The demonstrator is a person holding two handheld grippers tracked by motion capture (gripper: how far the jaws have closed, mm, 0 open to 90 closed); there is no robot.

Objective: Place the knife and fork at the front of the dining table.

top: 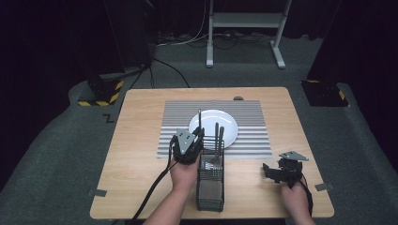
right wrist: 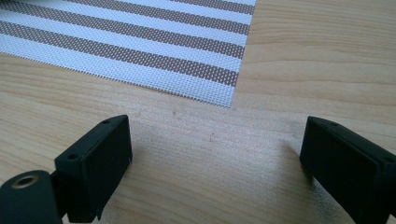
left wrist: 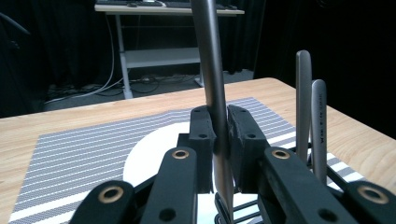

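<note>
At the centre of the high view the left gripper [top: 199, 136] is clamped on a slim, dark grey metal utensil handle [top: 199, 119], a long straight bar with a dull brushed sheen that stands nearly upright and reaches up over the near edge of the round white plate [top: 225, 123]. In the left gripper view the same handle [left wrist: 210, 70] rises through the middle of the frame and out of the top edge, leaning very slightly leftward, its surface smooth and evenly grey with a soft highlight along one side; the two black jaws are drawn in tight against it from both sides, so hardly any gap is left apart from the bar itself. Its lower end drops behind the jaws toward the black wire cutlery basket [top: 210, 187], a tall, narrow rack in the lower middle of the high view, and what kind of utensil it is cannot be told from here. Two more grey metal handles [left wrist: 310, 121] with rounded tips stand upright at the right of the left gripper view, side by side and just beside the gripped one. The plate lies on a grey-and-white striped woven placemat [top: 244, 140] on the light wooden table [top: 141, 154]. At the lower right of the high view the right gripper [top: 274, 172] rests low near the table's right edge; in the right gripper view its jaws stand wide apart with bare wood between them, holding nothing, and the mat's corner [right wrist: 187, 60] lies beyond them toward the upper left.
</note>
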